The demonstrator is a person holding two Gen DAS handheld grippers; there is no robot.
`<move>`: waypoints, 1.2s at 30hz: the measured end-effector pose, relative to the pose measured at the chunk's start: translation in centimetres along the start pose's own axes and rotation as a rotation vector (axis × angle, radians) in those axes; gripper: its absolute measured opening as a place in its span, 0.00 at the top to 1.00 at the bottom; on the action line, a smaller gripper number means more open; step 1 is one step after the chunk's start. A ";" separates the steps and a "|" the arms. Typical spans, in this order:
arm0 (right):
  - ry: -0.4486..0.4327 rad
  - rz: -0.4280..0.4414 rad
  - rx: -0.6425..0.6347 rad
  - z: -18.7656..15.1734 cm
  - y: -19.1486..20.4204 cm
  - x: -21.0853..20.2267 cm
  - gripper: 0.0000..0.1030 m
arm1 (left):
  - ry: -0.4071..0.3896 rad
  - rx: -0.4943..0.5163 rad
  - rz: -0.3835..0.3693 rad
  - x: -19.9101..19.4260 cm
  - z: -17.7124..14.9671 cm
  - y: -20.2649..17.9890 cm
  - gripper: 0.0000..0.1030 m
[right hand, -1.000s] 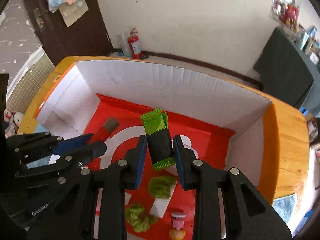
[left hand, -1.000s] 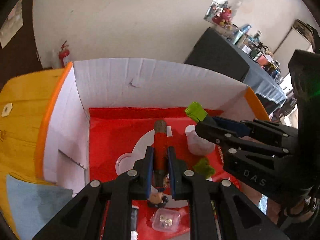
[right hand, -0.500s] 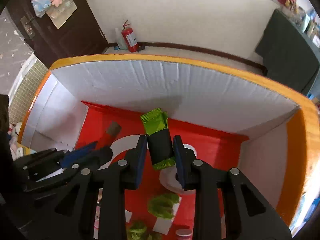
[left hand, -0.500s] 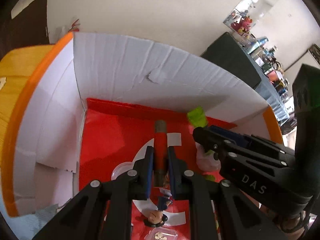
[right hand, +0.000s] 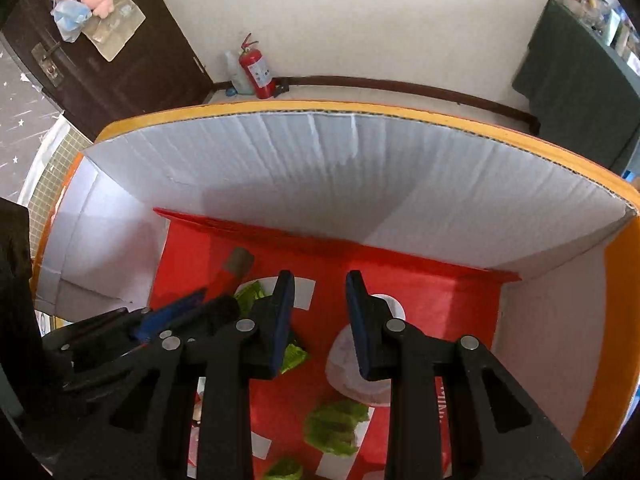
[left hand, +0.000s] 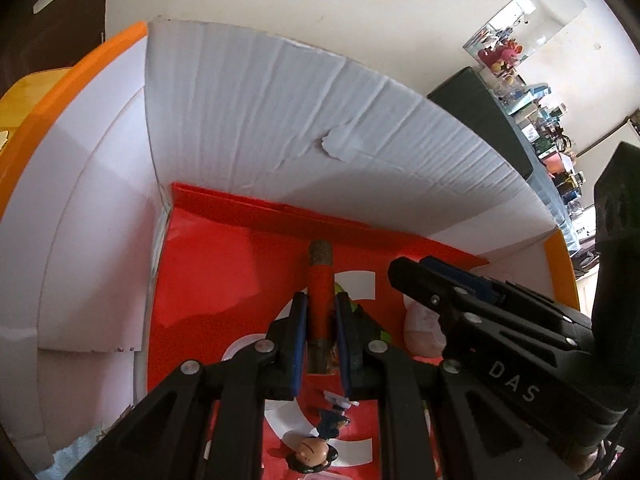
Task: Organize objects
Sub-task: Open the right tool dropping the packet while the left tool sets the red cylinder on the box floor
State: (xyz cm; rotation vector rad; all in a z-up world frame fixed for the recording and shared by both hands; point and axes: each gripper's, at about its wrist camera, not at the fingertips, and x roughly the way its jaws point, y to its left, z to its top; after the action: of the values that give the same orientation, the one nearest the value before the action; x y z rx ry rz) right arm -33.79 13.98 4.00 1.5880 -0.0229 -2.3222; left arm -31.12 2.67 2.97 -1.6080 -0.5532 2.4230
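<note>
The stick (left hand: pixel 319 276), red with brown ends, is clamped between the pads of the left gripper (left hand: pixel 320 298). It points to 12 o'clock in the left view, and its far end juts well past the fingertips. It hangs over the red sheet (left hand: pixel 224 272) that lines the floor of the box (left hand: pixel 280 128), near the back wall.

In the right view the stick shows at 10 o'clock from the right gripper (right hand: pixel 320 280). That gripper is released: its pads stand apart and only the red floor shows between them.

A green packet (right hand: pixel 294 354) lies on the sheet under the right gripper's left finger. Its two green ends peek out on either side of the finger, and its middle is hidden. Whether the finger touches it I cannot tell. In the left view the packet sits just behind the left gripper's right finger.

A white, roundish thing (right hand: pixel 352 364) lies at 5 o'clock from the right gripper's tips, partly behind its right finger. Green lumps (right hand: pixel 336 424) lie further towards 6 o'clock. A small figurine (left hand: pixel 316 448) lies on the sheet at 6 o'clock in the left view, below the left gripper.

The box has white corrugated walls and stands on an orange table (left hand: pixel 24 96). Beyond it, at 11 o'clock in the right view, a fire extinguisher (right hand: pixel 254 66) stands against the room wall.
</note>
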 end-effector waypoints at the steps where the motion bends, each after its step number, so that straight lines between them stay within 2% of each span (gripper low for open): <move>1: -0.004 -0.004 -0.002 0.0 0.0 -0.1 0.75 | 0.000 -0.001 0.001 0.0 0.0 0.0 0.87; 10: -0.018 -0.019 -0.013 -0.3 -0.1 -0.6 0.75 | 0.039 -0.036 0.044 -0.2 0.0 1.0 0.87; 23: -0.043 -0.010 0.009 -0.4 -1.1 -1.3 0.75 | 0.067 -0.060 0.039 0.3 0.3 0.7 0.87; 27: -0.038 0.003 0.016 -0.5 -1.4 -1.2 0.75 | 0.080 -0.067 0.016 0.3 0.3 0.9 0.86; 36: -0.016 0.015 -0.003 -0.5 -0.8 -0.5 0.75 | 0.077 -0.066 0.016 0.4 0.4 1.0 0.87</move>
State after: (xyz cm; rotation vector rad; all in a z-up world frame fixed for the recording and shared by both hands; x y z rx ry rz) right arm -33.39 14.99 4.06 1.5620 -0.0351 -2.3222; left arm -31.60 1.85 2.36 -1.7305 -0.6151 2.3657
